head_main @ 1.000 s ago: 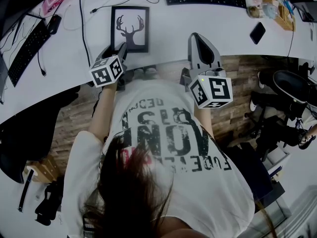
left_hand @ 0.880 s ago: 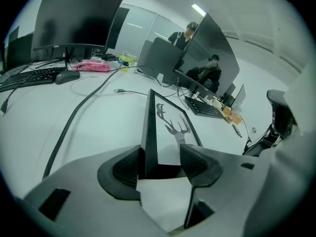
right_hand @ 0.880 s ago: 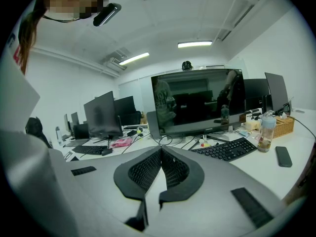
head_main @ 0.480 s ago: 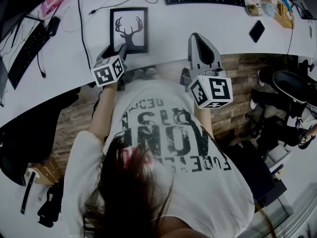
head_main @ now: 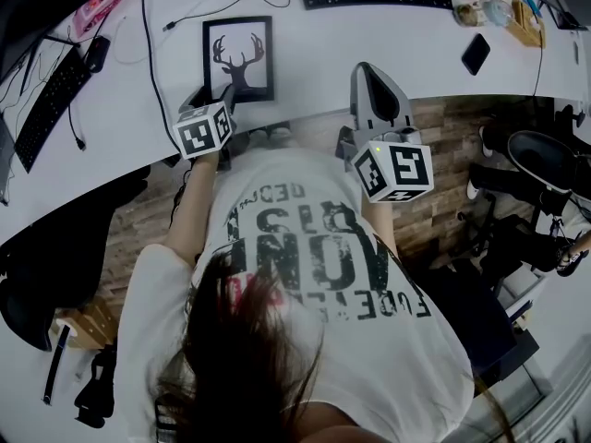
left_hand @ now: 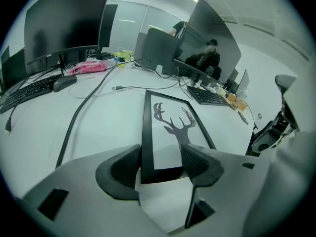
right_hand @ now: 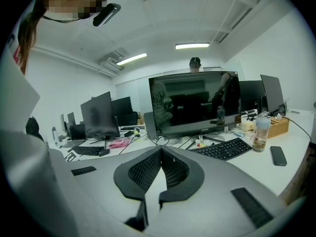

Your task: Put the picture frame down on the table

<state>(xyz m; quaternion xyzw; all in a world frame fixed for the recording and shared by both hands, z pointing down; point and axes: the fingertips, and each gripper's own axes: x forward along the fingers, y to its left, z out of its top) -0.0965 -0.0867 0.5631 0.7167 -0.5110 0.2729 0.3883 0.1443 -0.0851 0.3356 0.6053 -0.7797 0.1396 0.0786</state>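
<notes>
Placement looks nearly finished. In the head view, the flat, black, rectangular picture frame [head_main: 238, 58] with its stag-silhouette print lies face up on the white table [head_main: 323, 49], close to the front edge and just right of a thin dark cable [head_main: 148, 53]. Your left gripper [head_main: 224, 93] reaches the frame's near short end. Your right gripper [head_main: 373, 81] hangs over the table's edge, well apart from the frame and to its right.

In the left gripper view, the picture frame [left_hand: 168, 132] runs away from you along the table, and no end of it appears lifted. Your fingers [left_hand: 126, 166] stand at a medium spread, one on each long side of the frame's near end. The ribbed pads sit right against its edges with no gap showing on either side, so I judge that you hold the frame rather than merely straddle it. If so, the set-down is done, and what is left is to spread the fingers and draw the gripper back without dragging the frame.

In the right gripper view, your fingers [right_hand: 148, 171] are pressed together at the tips with nothing between them. They point toward a large dark monitor [right_hand: 195, 100] and a black keyboard [right_hand: 224, 149], and the frame does not show here.
</notes>
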